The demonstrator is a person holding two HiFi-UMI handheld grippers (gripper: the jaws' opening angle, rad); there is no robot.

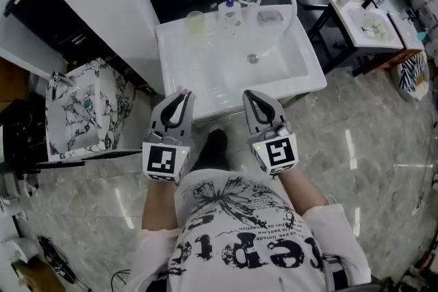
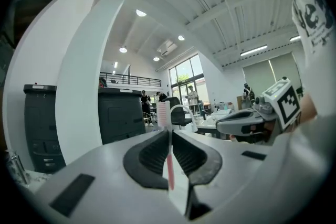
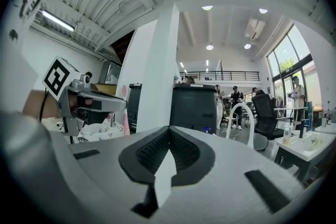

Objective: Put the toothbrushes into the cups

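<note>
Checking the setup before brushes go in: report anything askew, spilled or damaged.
Nothing stands out. The cup stands upright on the sink ledge, and the pink toothbrush sits upright in the shut left hand-held gripper. No spill shows.

Left gripper (image 1: 182,94), lower centre-left: grey shell, black ribbed lining, left cube (image 1: 166,161) white with black square markers.
Right gripper (image 1: 252,95), lower centre-right: same build, right cube (image 1: 276,152) likewise marked.
Wearer, bottom of frame: white T-shirt (image 1: 239,229), black print and lettering; pale long sleeves (image 1: 337,243).
</note>
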